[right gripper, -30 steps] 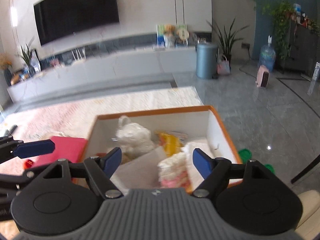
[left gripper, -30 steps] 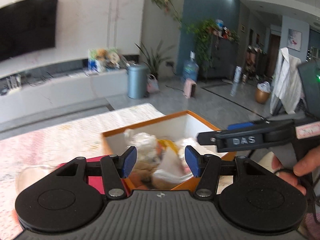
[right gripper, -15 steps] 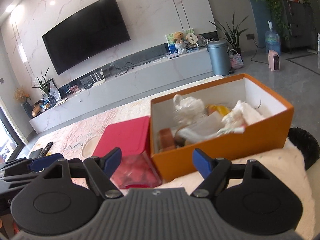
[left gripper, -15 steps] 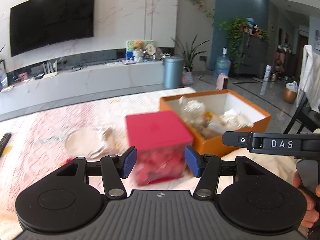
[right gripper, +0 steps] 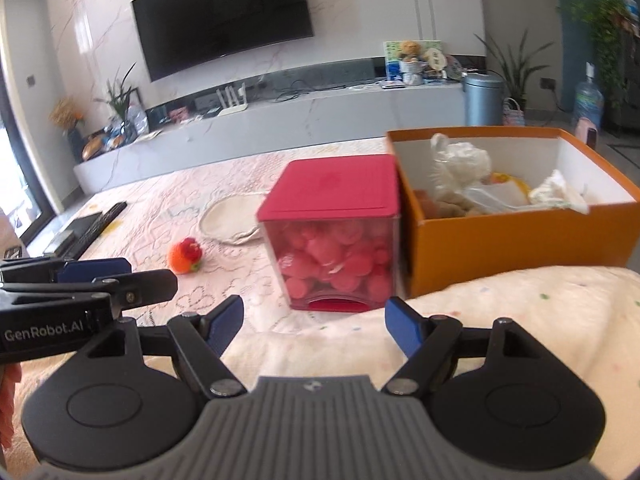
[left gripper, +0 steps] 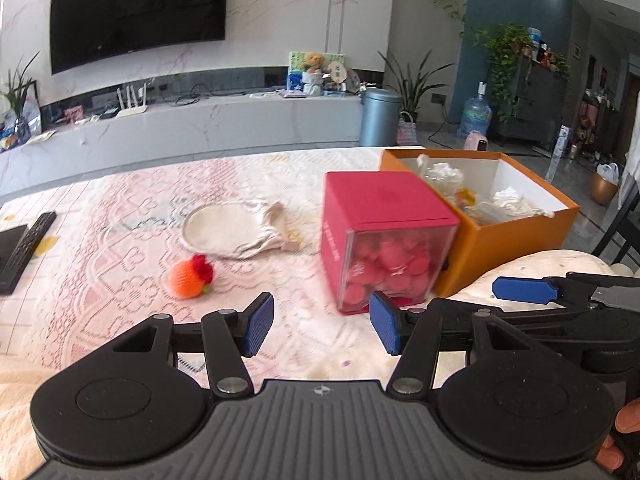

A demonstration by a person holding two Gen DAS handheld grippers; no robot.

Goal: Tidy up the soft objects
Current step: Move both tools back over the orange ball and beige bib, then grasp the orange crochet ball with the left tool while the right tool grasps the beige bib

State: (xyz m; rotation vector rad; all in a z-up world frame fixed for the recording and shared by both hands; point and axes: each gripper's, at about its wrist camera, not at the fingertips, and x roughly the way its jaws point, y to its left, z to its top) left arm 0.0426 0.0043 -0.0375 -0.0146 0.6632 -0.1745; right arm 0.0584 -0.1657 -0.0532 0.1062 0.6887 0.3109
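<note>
knitted toy (left gripper: 190,278) — ahead-left of left gripper (left gripper: 322,328)

Wall television (left gripper: 136,8) at 11 o'clock above a long white cabinet (left gripper: 200,128). Grey bin (left gripper: 380,116) at 1 o'clock, water jug (left gripper: 476,114) beside a leafy plant (left gripper: 500,52). Remote control (left gripper: 26,246) at 9 o'clock on the patterned cloth (left gripper: 100,248).

Colours on the worktop
An orange box (left gripper: 504,236) is sitting by a red-lidded clear box (left gripper: 386,236); an orange-and-red knitted ball (left gripper: 190,276) is lying on pink patterned cloth (left gripper: 112,248).
</note>
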